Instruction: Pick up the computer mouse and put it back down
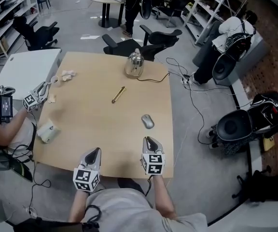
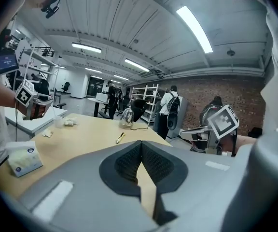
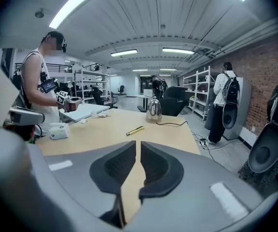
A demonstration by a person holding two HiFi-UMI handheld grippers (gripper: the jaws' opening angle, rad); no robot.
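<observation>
on the table (image 1: 95, 120) beyond the clenched, empty right gripper (image 1: 148, 140), mouse (image 1: 147, 122) lengthwise away

Grey floor (image 1: 81, 25), brick wall (image 2: 197, 88) (far side), white shelving (image 1: 206, 4), black office chairs (image 1: 37, 35), ceiling strip lights (image 3: 177, 50)

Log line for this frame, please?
mouse: on table, free | right gripper: shut, empty, near mouse | left gripper: shut, empty
</observation>
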